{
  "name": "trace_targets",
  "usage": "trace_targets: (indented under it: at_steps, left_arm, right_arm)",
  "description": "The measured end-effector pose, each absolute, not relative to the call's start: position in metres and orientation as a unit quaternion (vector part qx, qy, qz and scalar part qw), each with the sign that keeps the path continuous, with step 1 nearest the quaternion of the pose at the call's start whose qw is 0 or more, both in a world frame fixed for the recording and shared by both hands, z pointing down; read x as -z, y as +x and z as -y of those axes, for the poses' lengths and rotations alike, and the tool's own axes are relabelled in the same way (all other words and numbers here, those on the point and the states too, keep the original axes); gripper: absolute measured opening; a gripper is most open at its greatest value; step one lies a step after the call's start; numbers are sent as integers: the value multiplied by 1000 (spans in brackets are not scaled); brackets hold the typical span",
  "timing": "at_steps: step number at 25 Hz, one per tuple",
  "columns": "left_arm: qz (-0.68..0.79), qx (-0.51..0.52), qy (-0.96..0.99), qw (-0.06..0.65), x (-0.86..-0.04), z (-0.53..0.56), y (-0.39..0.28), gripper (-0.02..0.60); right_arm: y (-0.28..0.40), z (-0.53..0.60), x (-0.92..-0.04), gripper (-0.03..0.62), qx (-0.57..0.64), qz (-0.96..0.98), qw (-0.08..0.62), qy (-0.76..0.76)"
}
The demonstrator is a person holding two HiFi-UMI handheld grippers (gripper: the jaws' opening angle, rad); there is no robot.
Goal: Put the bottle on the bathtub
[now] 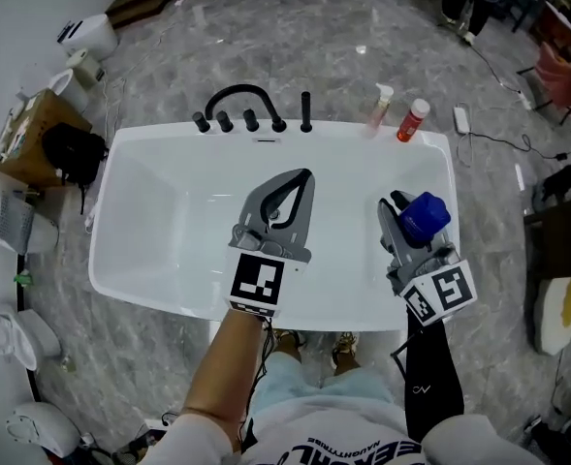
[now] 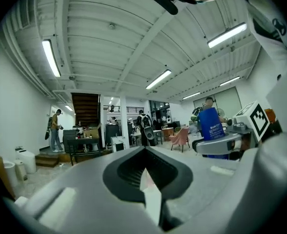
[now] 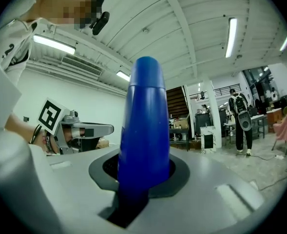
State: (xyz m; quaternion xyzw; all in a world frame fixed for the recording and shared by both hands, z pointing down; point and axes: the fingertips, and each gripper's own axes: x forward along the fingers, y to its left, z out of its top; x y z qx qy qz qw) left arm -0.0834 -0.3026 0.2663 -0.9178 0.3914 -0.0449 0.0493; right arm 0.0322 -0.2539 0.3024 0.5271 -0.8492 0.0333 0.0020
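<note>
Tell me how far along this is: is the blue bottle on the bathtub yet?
Done: the blue bottle is picked up, clamped in the right gripper. In hand: it is held in the air over the right side of the bathtub. Left: setting it on the rim and letting go. The left gripper is shut and empty.

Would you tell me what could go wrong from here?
The blue bottle, clamped in the right gripper, hangs over the bathtub; a slip might drop it into the basin.
The pink spray bottle and red bottle crowd the far rim; setting down beside them might topple one.
</note>
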Motion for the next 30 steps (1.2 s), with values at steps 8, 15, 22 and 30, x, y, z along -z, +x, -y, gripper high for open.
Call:
trace_targets:
  at_steps: [8, 15, 22, 30]
  left_arm:
    - [-357, 34, -926, 116, -301, 375, -132, 2]
    - [-341, 25, -933, 116, -337, 406, -151, 2]
    - [-334, 32, -936, 102, -382, 421, -137, 2]
    - [-362, 20, -928, 82, -435, 448, -101, 0]
  right_arm:
    - [-25, 320, -352, 110, -6, 831, 65, 553]
    - [-45, 353, -388, 110, -8, 819, 63, 570]
    - [-31, 381, -421, 109, 12, 805, 69, 588]
    - [18, 422, -478, 109, 29, 804, 75, 590]
